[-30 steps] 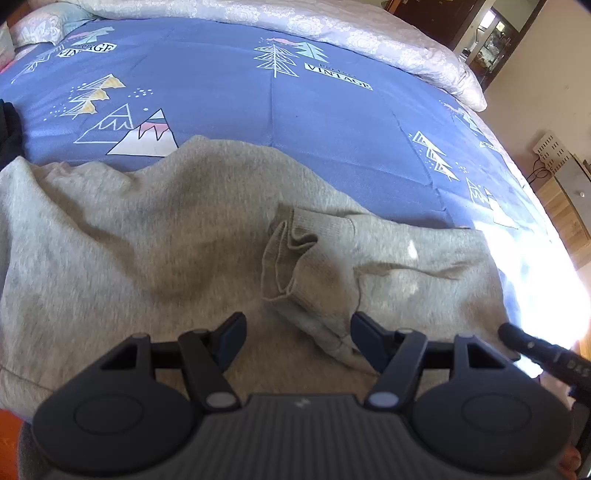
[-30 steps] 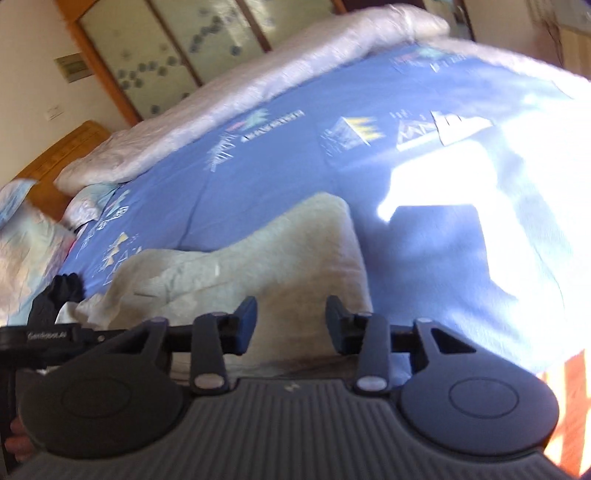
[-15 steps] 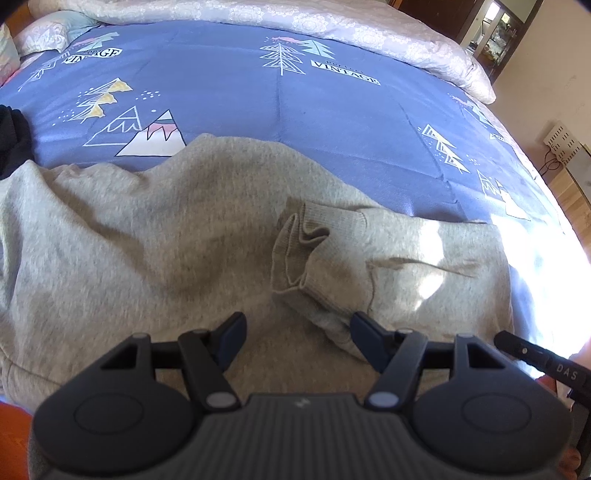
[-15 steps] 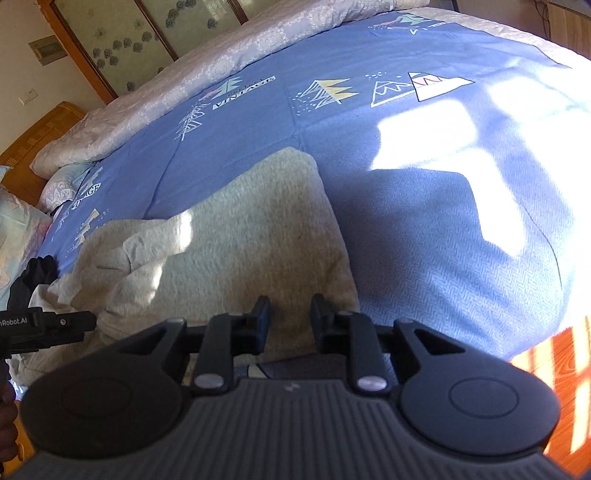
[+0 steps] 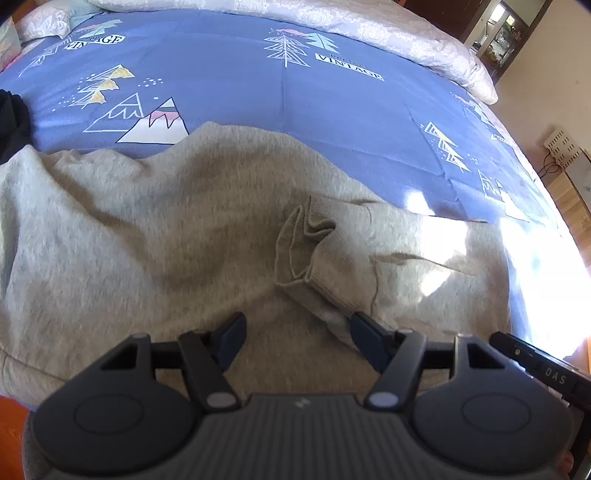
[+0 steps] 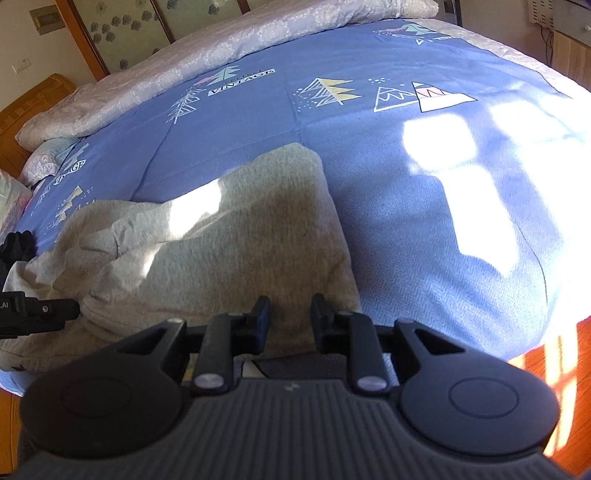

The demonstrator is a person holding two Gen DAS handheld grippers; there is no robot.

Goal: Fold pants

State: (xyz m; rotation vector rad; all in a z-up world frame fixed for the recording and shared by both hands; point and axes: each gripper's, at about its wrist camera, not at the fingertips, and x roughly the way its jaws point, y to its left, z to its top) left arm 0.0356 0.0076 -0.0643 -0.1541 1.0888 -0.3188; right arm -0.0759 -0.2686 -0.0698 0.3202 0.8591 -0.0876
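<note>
Grey sweatpants (image 5: 147, 240) lie spread and rumpled on the blue bedspread (image 5: 332, 103). One leg is folded back, and its ribbed cuff (image 5: 303, 236) sits open in the middle. My left gripper (image 5: 297, 328) hovers open just over the fabric, its right finger next to that leg's edge. In the right wrist view the pants (image 6: 258, 229) end at a straight edge on the right. My right gripper (image 6: 291, 308) hangs low over the near right corner. Its jaws stand at a narrow gap, with flat fabric showing between them and no fold visibly pinched.
A black garment (image 5: 11, 122) lies at the left edge of the bed. A white quilt (image 5: 369, 29) is bunched along the far side. Bare wooden floor (image 6: 554, 354) shows past the bed's near edge. Sunlight patches glare on the bedspread.
The right gripper's jaws have narrowed, and its view has tilted and steadied over the pants' right corner. The left gripper has hardly moved and stays open.
</note>
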